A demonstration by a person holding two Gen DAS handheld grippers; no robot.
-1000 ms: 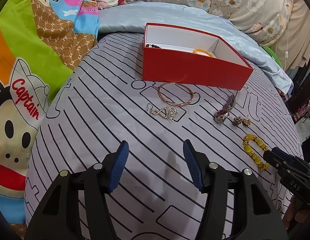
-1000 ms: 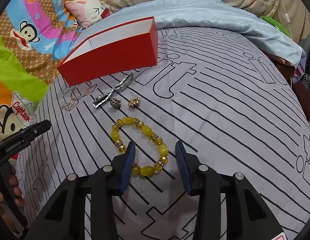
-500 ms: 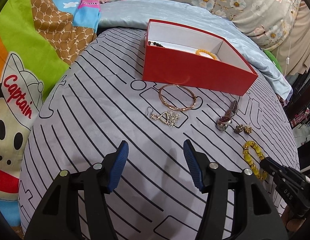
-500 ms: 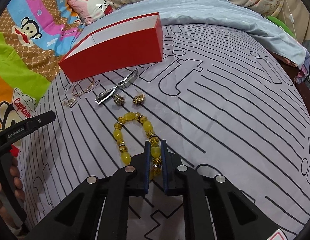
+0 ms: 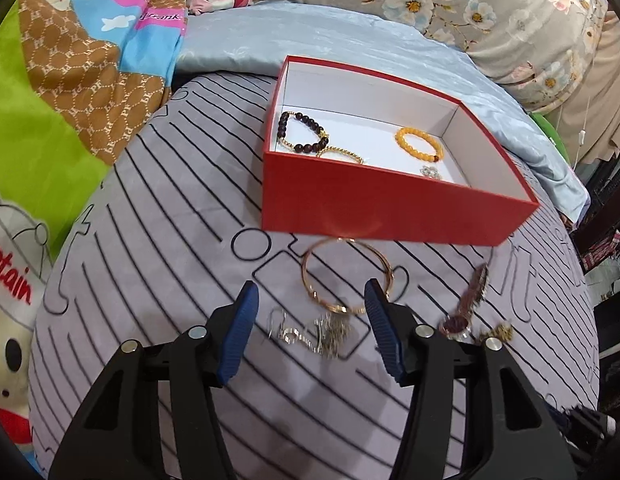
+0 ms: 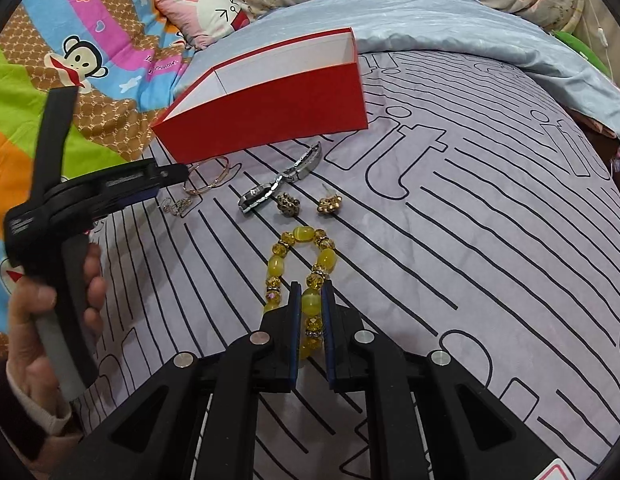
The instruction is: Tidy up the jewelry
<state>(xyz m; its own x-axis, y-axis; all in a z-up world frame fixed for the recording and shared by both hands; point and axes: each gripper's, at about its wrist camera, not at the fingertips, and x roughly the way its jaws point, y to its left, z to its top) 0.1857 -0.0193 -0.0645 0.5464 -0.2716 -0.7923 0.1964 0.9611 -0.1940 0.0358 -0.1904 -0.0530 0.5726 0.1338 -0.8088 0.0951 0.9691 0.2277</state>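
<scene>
A red box (image 5: 394,204) with a white inside holds a dark bead bracelet (image 5: 300,132), a gold chain (image 5: 342,154) and an orange bead bracelet (image 5: 418,144). My left gripper (image 5: 310,312) is open, its fingers either side of a silver necklace (image 5: 310,332), just short of a rose-gold bangle (image 5: 346,276). My right gripper (image 6: 310,300) is shut on a yellow bead bracelet (image 6: 300,256) that lies on the bed. The red box (image 6: 266,112) shows in the right wrist view too.
A watch (image 6: 282,184) and two gold earrings (image 6: 310,202) lie on the striped grey sheet (image 6: 470,240) between the box and the yellow bracelet. The left gripper's body (image 6: 70,200) is at the left. Pillows and a blue quilt (image 5: 350,28) lie behind the box.
My left gripper has moved forward to straddle the silver necklace. My right gripper has closed on the yellow bracelet and now grips it, pulling it into a narrower loop.
</scene>
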